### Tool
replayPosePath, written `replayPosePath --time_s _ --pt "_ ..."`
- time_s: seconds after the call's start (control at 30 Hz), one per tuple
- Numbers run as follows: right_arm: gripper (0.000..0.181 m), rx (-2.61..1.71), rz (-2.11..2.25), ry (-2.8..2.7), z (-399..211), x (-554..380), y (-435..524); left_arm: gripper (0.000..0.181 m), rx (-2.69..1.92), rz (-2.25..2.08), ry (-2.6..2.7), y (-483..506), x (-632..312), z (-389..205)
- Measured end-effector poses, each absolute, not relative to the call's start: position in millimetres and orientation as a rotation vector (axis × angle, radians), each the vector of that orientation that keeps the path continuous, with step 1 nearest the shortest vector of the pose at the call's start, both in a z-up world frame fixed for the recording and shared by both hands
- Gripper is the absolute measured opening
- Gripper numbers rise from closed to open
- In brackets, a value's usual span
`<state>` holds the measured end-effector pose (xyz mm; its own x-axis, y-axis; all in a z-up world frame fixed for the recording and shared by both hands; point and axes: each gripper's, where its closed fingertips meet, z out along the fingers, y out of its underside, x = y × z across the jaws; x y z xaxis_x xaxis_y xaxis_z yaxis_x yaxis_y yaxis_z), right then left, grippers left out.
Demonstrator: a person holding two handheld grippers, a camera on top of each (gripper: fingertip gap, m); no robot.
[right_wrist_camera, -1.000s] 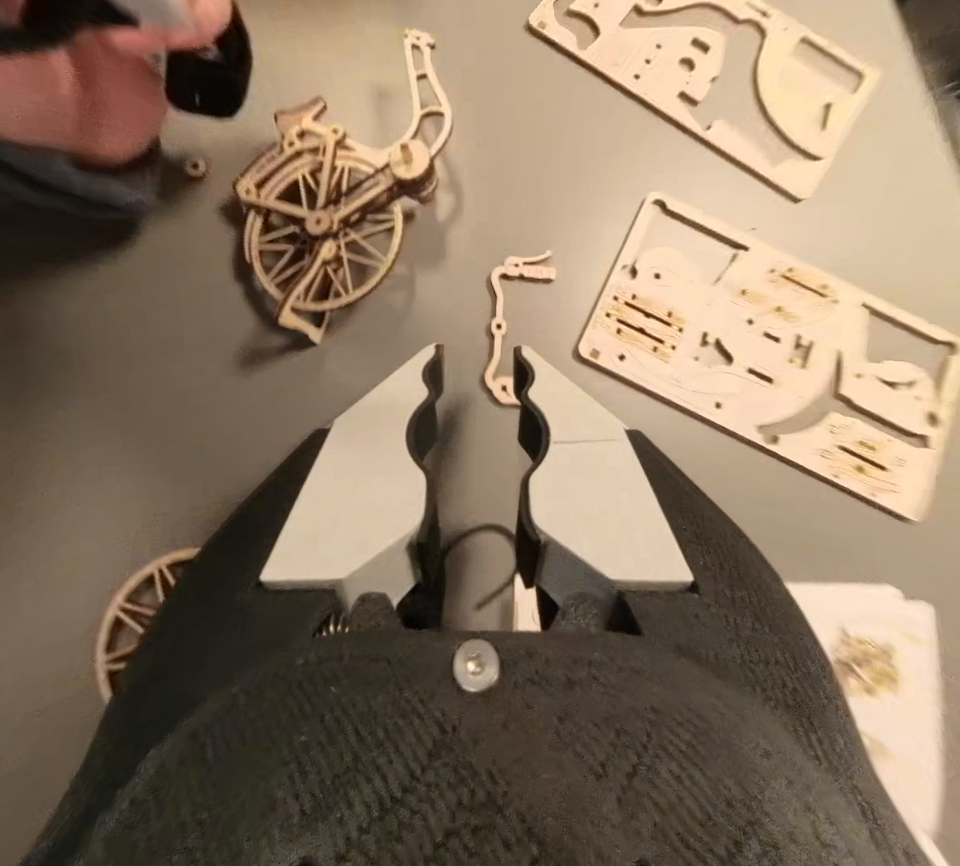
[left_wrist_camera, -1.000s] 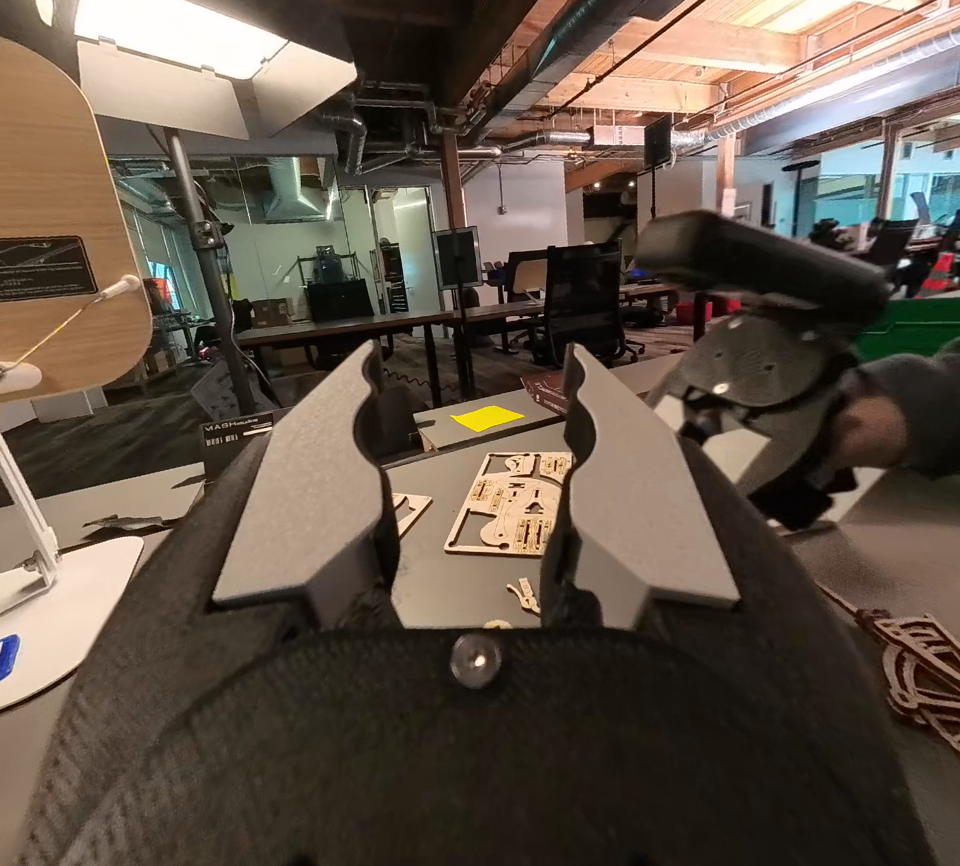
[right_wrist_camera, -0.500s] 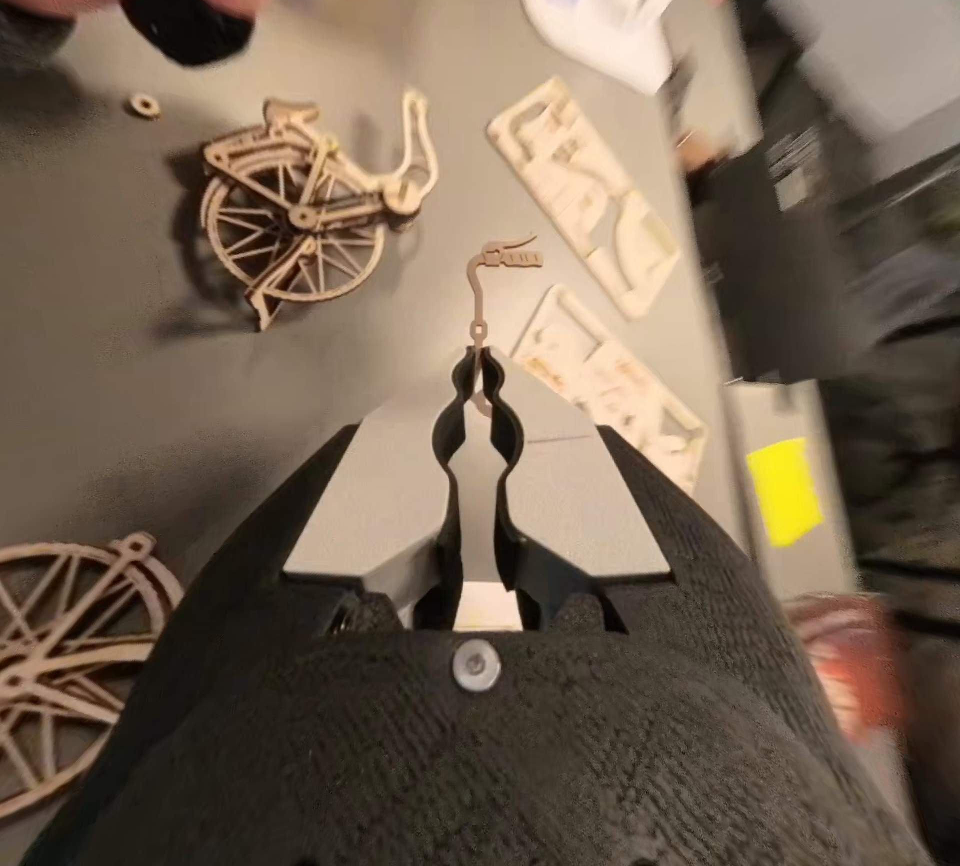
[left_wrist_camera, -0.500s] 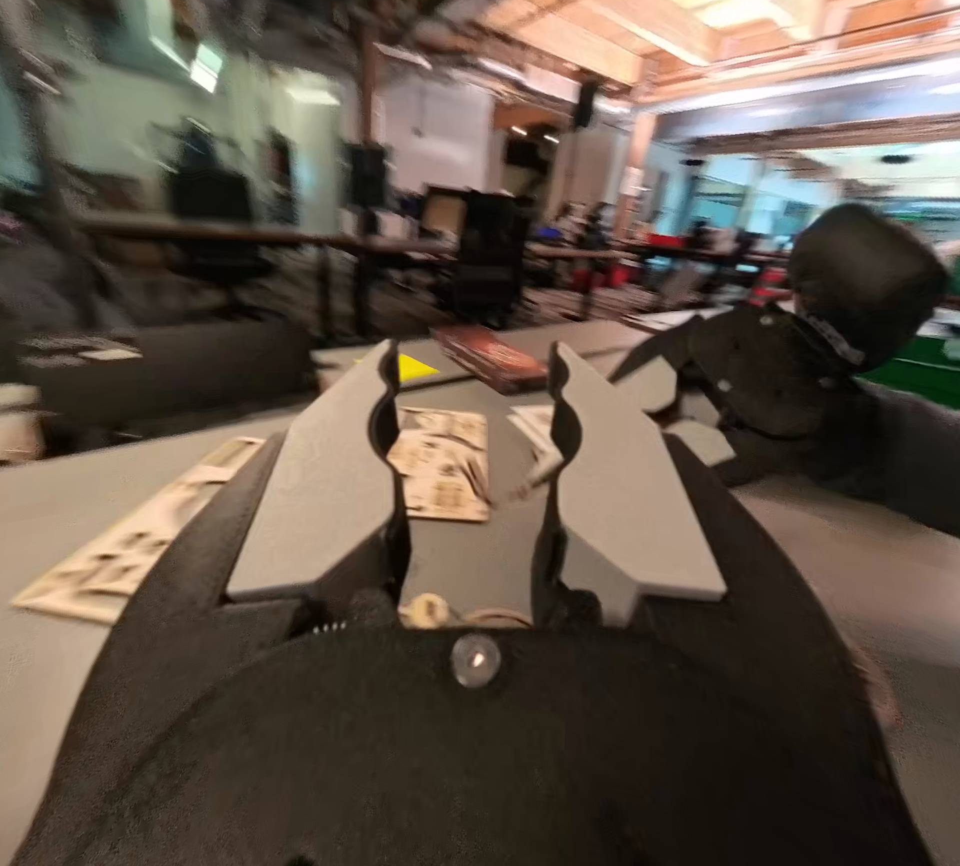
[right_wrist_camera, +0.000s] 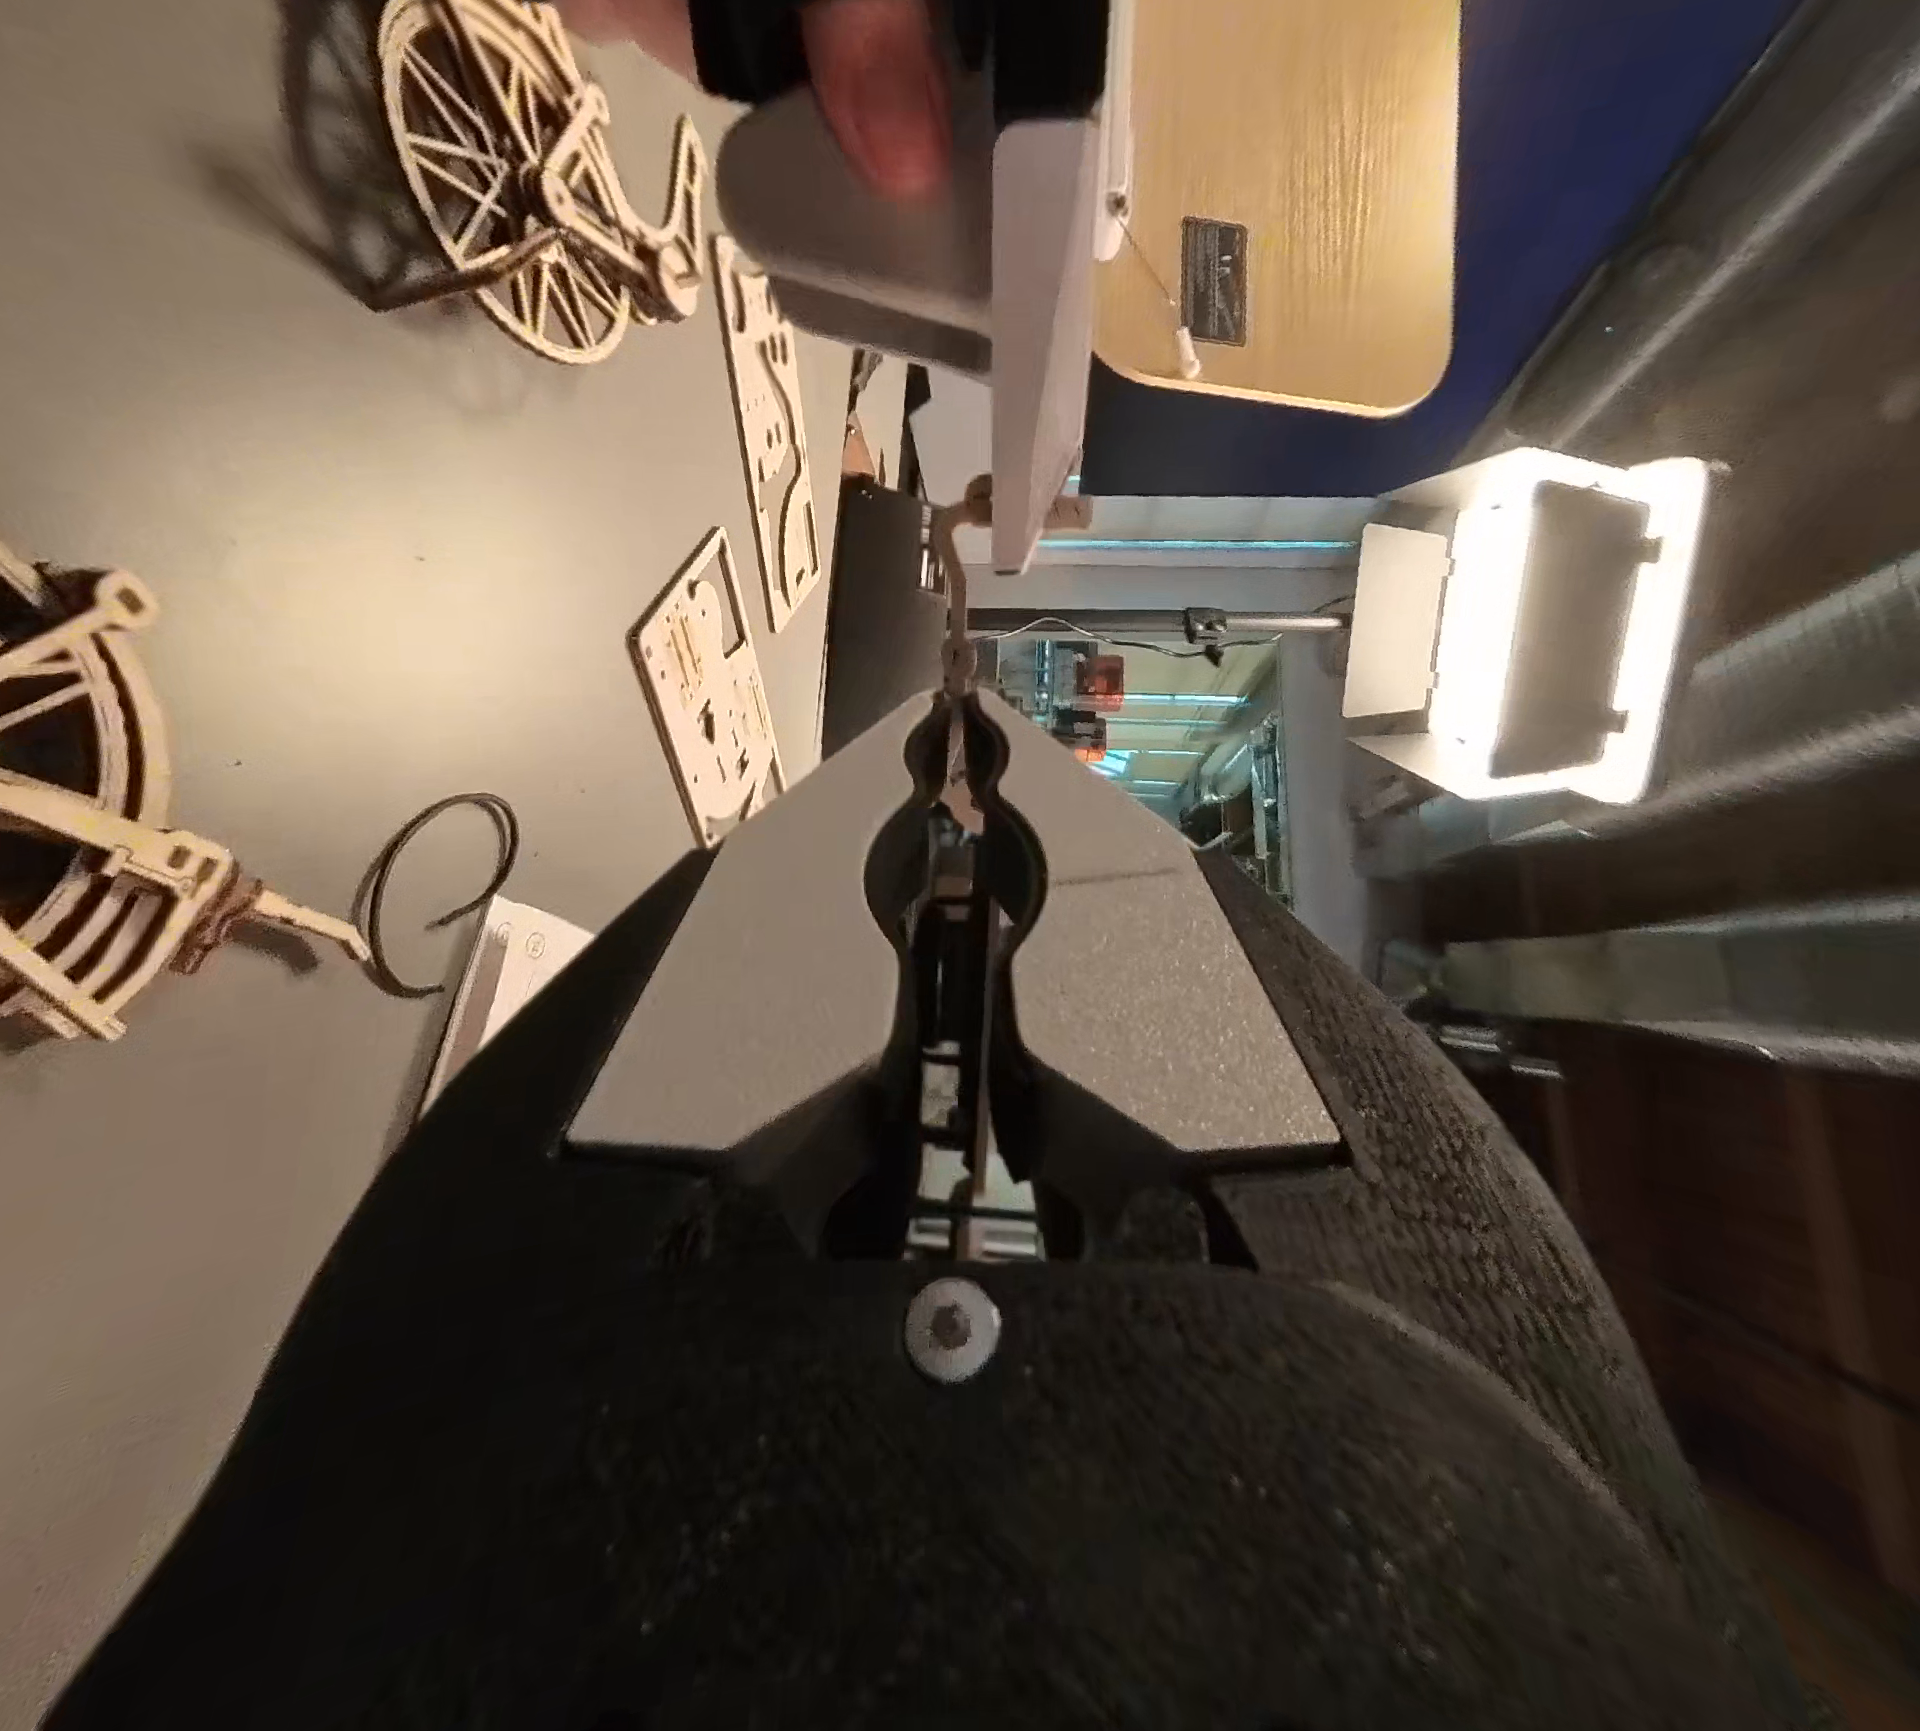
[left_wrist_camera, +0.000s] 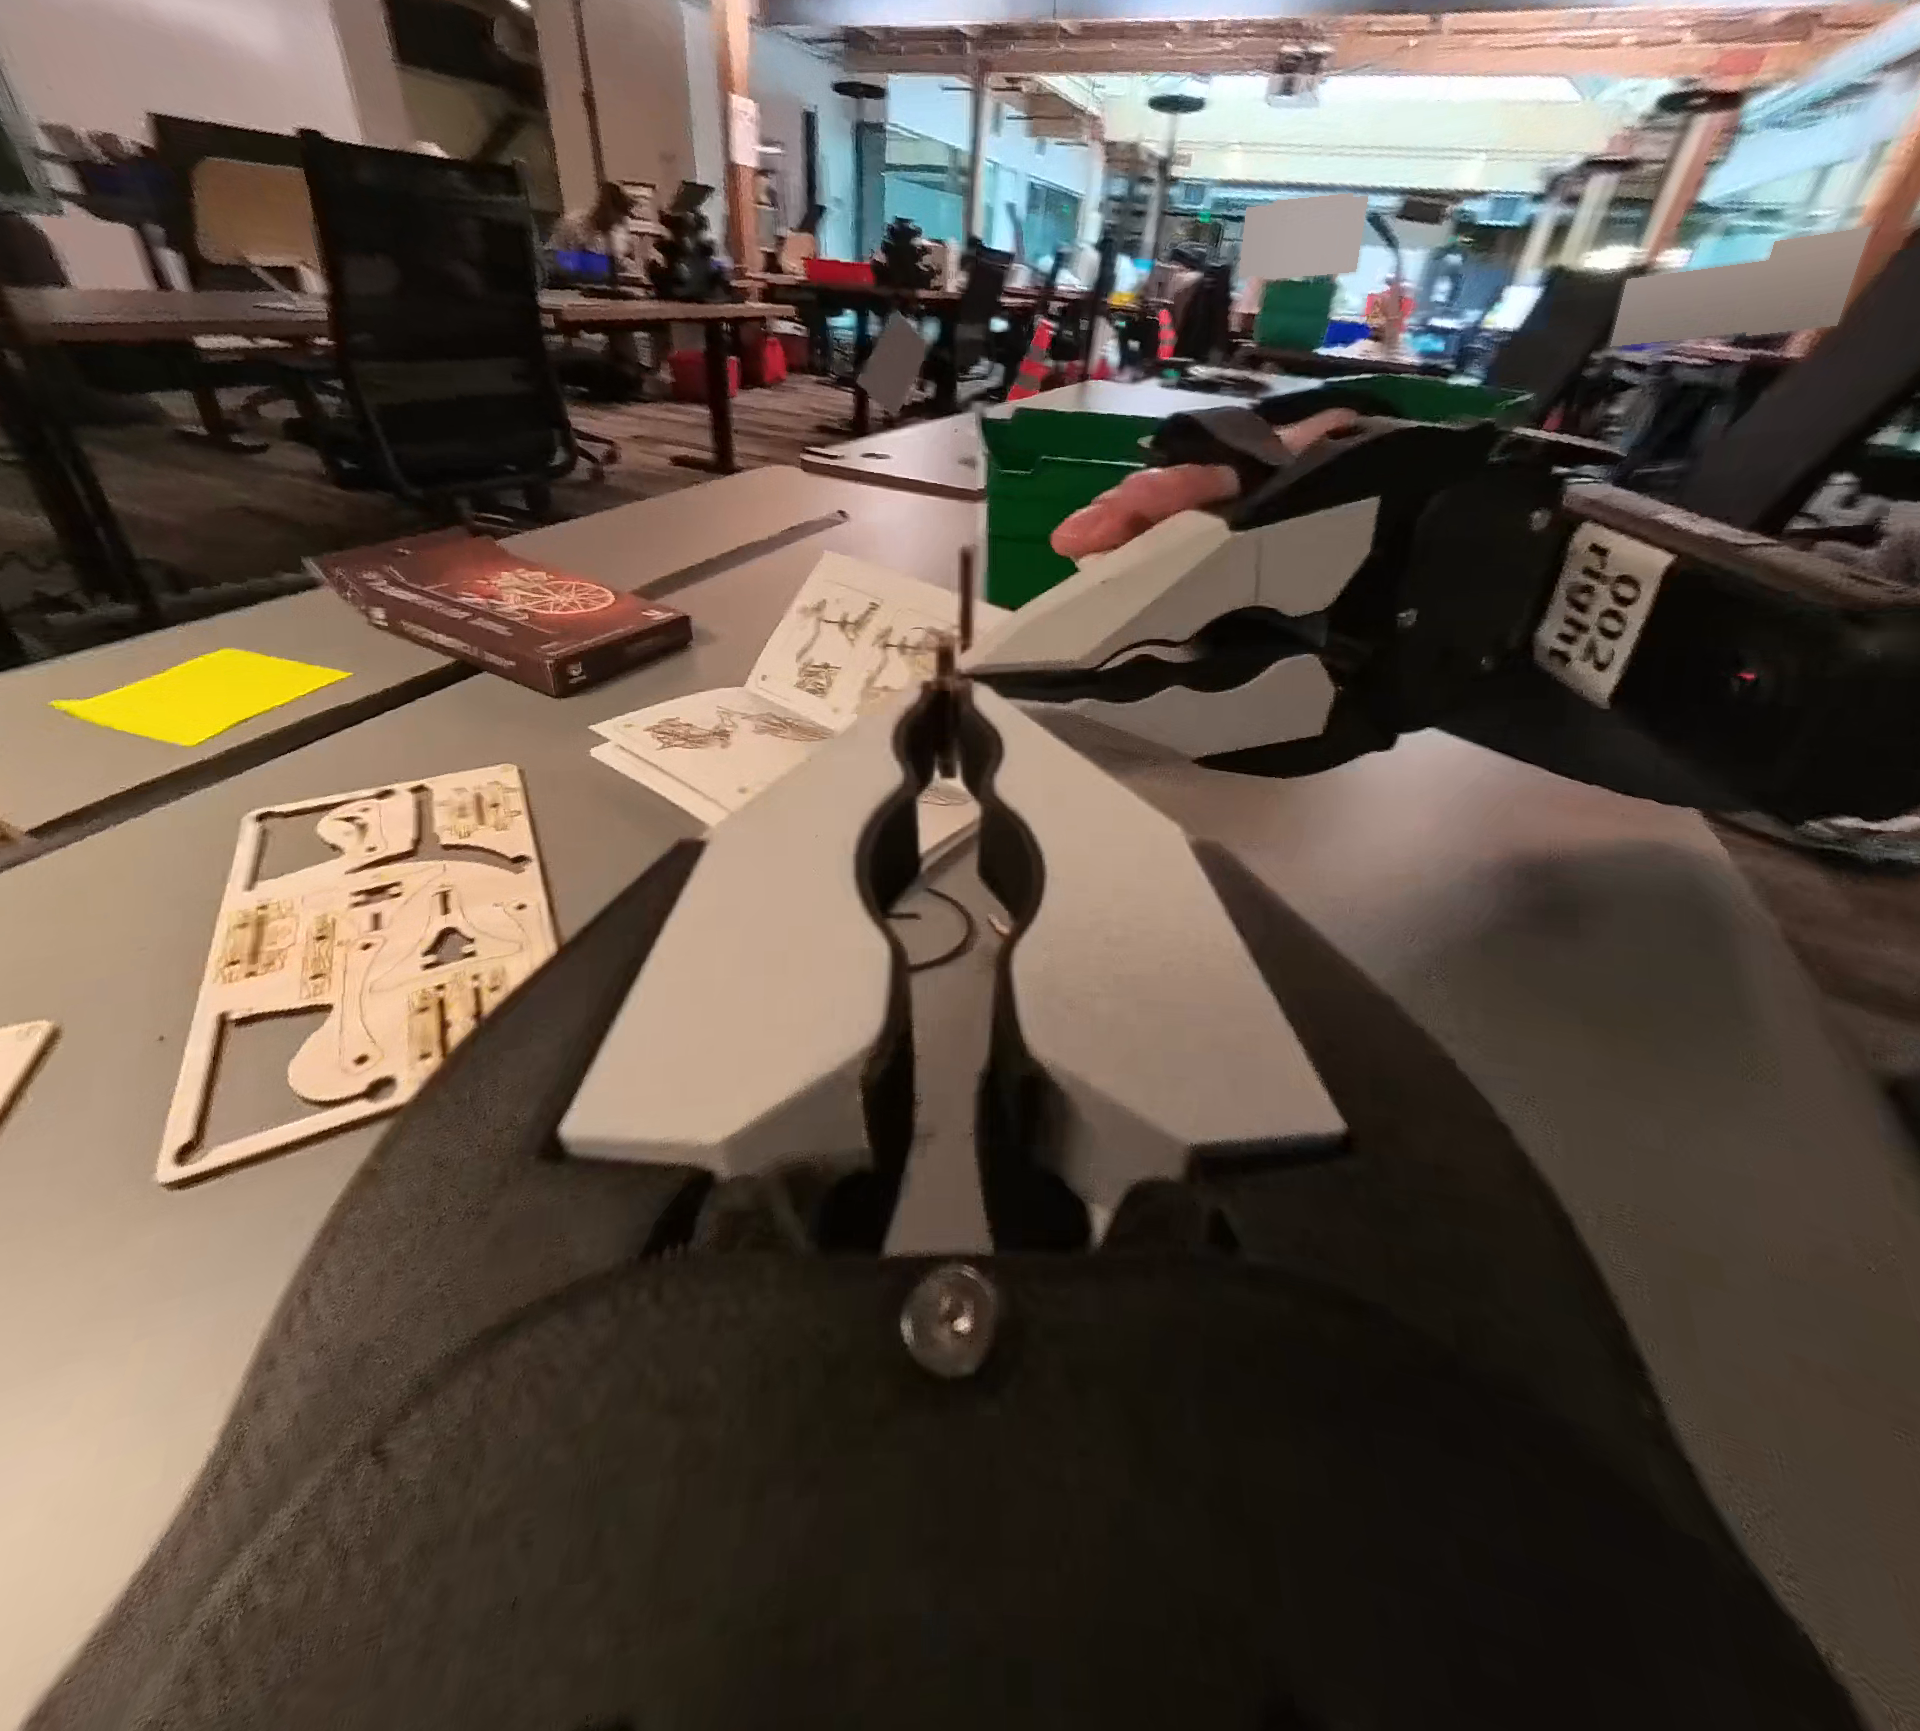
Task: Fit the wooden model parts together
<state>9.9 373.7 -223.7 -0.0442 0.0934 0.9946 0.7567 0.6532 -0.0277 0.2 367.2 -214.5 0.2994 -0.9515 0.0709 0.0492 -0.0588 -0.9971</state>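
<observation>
Grey tabletop (left_wrist_camera: pixel 125 1318) stretches below, strewn with a punched-out wooden sheet (left_wrist_camera: pixel 364 964) and an open instruction booklet (left_wrist_camera: pixel 790 694); a half-built bicycle model (right_wrist_camera: pixel 520 185) lies farther off. Held up in the air, the right gripper (right_wrist_camera: pixel 954 705) has its fingers clamped on the stem of the thin handlebar piece (right_wrist_camera: pixel 951 580). The left gripper (left_wrist_camera: pixel 943 715) is pinched shut at that piece's other end, tips meeting the right's nearly at a right angle. For a clean handover or regrip, I'd keep one pinch firm while the other lets go slowly; the sliver looks easy to snap or twist.
</observation>
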Motion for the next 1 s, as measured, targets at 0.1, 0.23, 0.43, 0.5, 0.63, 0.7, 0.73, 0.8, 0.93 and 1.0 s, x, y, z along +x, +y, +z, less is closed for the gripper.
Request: replayPosePath --time_s 0.1,0.23,0.43,0.5,0.63,0.7,0.73,0.8,0.93,1.0 --pt "0.016 -0.786 -0.535 -1.489 -218.8 10.9 370.8 0.001 -1.348 -1.007 0.882 370.8 -1.8 -211.2" --pt "0.025 -1.041 0.023 -1.084 -173.2 23.4 366.5 0.001 -1.226 -1.232 0.695 367.7 -16.0 -181.7" --pt "0.025 -1.264 0.924 -0.81 -148.7 13.9 352.5 0.0 -0.989 -1.626 0.56 347.9 -30.4 -151.4" --pt "0.023 -1.272 1.012 -0.789 -147.2 10.1 351.2 0.0 -0.976 -1.638 0.581 343.9 -27.6 -151.5" --pt "0.011 -1.264 1.112 -0.777 -145.6 5.6 348.1 0.001 -0.994 -1.619 0.648 336.9 -18.0 -155.8" --pt "0.002 -1.288 1.139 -0.77 -147.7 6.0 348.9 0.0 -1.024 -1.589 0.644 340.0 -15.6 -159.6" --pt "0.001 -1.31 1.133 -0.777 -150.4 6.9 349.6 0.001 -1.062 -1.555 0.626 345.2 -14.3 -163.5" --pt "0.0 -1.308 1.066 -0.782 -152.7 13.1 350.6 0.016 -1.131 -1.452 0.619 351.8 -9.3 -170.9" --pt "0.0 -1.219 0.59 -0.714 -157.4 63.0 366.7 0.037 -1.257 -1.086 0.613 366.2 -3.2 -189.9" --pt "0.0 -1.144 0.281 -0.688 -162.3 97.9 370.2 0.039 -1.258 -0.929 0.601 367.2 -2.8 -195.2"
